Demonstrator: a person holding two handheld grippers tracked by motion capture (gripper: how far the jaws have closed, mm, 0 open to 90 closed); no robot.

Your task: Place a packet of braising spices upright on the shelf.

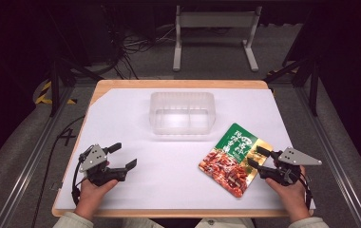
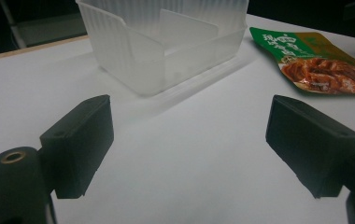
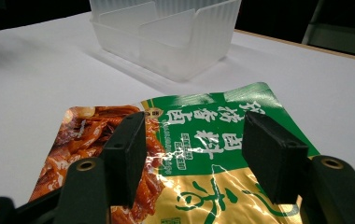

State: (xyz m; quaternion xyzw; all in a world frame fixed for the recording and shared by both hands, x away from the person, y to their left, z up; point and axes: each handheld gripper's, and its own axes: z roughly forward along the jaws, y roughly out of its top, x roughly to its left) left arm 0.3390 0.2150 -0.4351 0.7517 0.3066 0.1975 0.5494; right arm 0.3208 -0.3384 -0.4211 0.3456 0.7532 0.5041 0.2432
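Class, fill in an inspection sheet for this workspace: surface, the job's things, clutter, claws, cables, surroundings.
Surface: white sheet over a wooden table.
Job's things: food pouch lying flat at the right; clear plastic bin with a divider, nothing seen in it.
Clutter: nothing seen.
Claws: left claw open over bare sheet; right claw open, jaws over the pouch's edge, not pressing on it.
Cables: black cable at the left claw; tangled cables on the floor behind.
Surroundings: grey floor, white frame, dark metal posts.
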